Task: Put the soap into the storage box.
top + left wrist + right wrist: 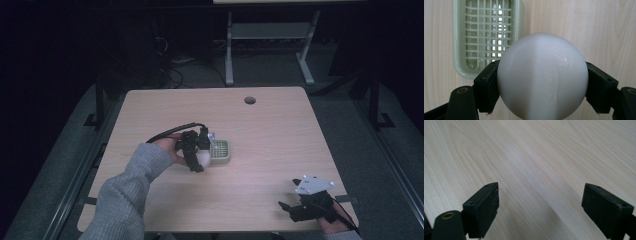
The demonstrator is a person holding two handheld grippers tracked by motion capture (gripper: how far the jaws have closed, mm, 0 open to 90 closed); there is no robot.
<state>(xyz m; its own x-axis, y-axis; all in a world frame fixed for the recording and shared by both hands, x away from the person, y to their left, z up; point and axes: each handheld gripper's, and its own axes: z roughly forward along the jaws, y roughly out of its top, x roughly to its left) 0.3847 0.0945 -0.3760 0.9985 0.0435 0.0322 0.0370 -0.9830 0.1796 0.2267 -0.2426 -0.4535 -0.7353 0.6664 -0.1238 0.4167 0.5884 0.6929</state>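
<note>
A smooth white rounded soap bar (541,77) is clamped between the two black jaws of my left gripper (541,86). In the high view that left gripper (200,156) hovers over the table just left of a pale green slatted soap dish (220,151), with the white soap (205,159) at its tip. The soap dish (459,37) lies beyond and to the left of the soap in the left gripper view and holds nothing. My right gripper (540,205) stands open over bare wood. It rests near the table's front right corner (290,209).
The light wooden table (280,135) has a round cable hole (250,100) near its far edge. A grey sleeve (125,195) comes in from the bottom left. Behind the table stand the legs of another desk (229,50) on a dark floor with cables.
</note>
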